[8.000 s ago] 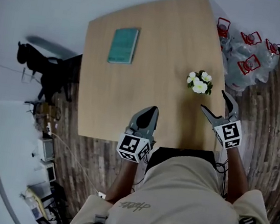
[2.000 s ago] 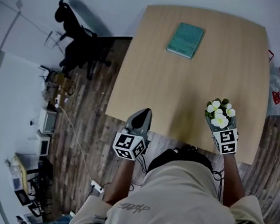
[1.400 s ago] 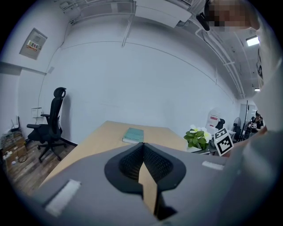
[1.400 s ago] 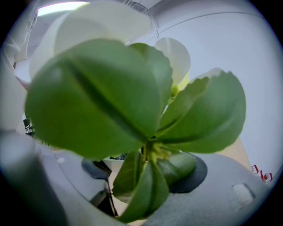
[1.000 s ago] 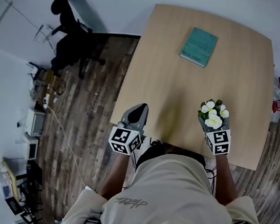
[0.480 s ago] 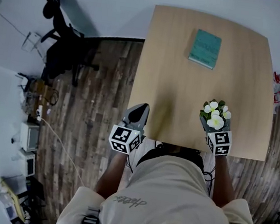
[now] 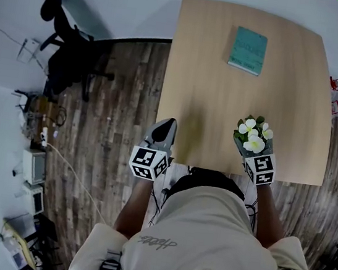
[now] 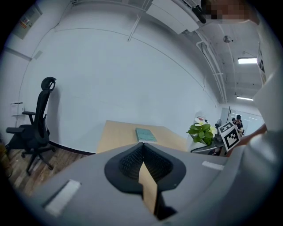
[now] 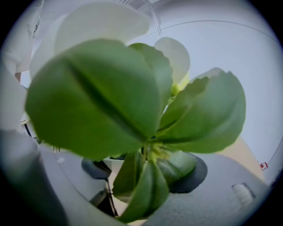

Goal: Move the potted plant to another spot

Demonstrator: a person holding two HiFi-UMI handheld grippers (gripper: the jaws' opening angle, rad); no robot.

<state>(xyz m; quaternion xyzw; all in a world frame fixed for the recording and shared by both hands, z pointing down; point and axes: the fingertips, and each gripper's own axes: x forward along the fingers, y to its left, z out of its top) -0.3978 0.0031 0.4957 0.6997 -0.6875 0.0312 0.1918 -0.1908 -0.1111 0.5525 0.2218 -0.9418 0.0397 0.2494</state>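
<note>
Since the earliest picture the potted plant (image 7: 252,132) has gone from standing free on the counter (image 7: 207,87), with the right fingers open beside it, into the hold of the right gripper (image 9: 143,174). Those fingers (image 9: 194,174) stand wide apart and press on either side of the small white pot (image 9: 116,164), while green leaves and pale petals fill most of the right gripper view. From the head view the plant sits over the counter's near edge, toward its right side. Whether the pot touches the wood or hangs just above it cannot be told. The left gripper (image 7: 166,126) is at the counter's near left corner, well apart from the plant, with its fingers (image 8: 132,161) closed tip to tip and nothing held. Each gripper carries a cube with black-and-white square patterns (image 7: 148,163) that show no words. Farther up the counter lies a teal book (image 7: 248,49), alone near the far edge, and no title on its cover can be read. The person's beige shirt (image 7: 204,242) has a line of dark script on the chest that is too small to read. A black office chair (image 7: 62,54) stands on the dark plank floor (image 7: 116,111) to the left, by a pale wall. A small notice (image 8: 27,20) high on that wall is too blurred to read.
</note>
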